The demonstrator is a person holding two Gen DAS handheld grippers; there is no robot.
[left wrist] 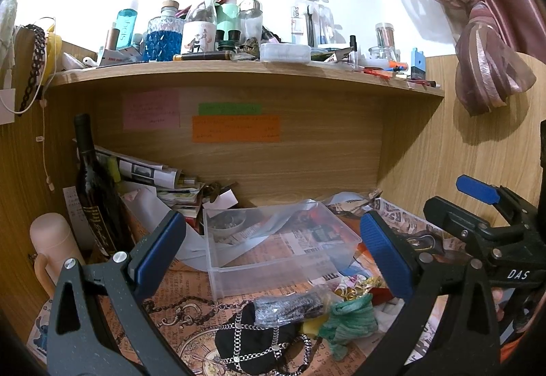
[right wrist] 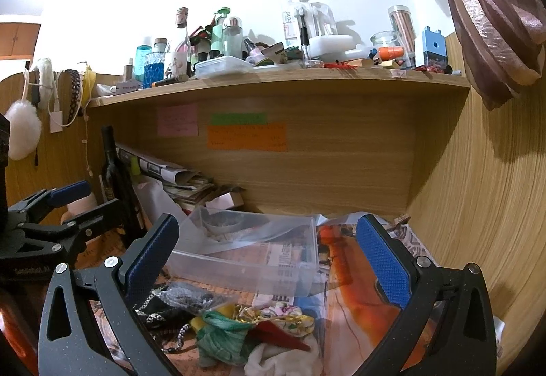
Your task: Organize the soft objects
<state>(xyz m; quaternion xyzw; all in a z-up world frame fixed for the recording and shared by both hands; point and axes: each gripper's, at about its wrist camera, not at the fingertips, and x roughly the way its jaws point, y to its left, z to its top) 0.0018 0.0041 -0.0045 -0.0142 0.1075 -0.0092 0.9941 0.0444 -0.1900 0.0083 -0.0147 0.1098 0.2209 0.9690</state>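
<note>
In the left wrist view, the left gripper (left wrist: 273,253) is spread wide, its blue pads (left wrist: 160,246) well apart and touching nothing. Between and beyond the fingers sits a clear plastic bin (left wrist: 273,260) on the paper-covered bench (left wrist: 177,304). Nearer the camera lies the pile of soft things: a black pouch with chain straps (left wrist: 252,342), a grey sparkly pouch (left wrist: 290,307) resting on top of it, and a green knit piece (left wrist: 351,318) just beside them to the right. The right gripper (left wrist: 423,202) shows at the right edge, also parted and empty.

In the right wrist view, the right gripper (right wrist: 269,260) is likewise wide open, holding nothing. The clear plastic bin (right wrist: 252,260) lies straight ahead between its fingers. Below it the soft pile spreads across the bench: the grey sparkly pouch (right wrist: 191,297) at left, the green knit piece (right wrist: 221,335) in the middle, a floral cloth (right wrist: 290,318) behind it, and a white cloth (right wrist: 279,359) at the bottom edge. The left gripper (right wrist: 88,196) appears at the left, fingers apart, beside a dark bottle (right wrist: 116,171).
</note>
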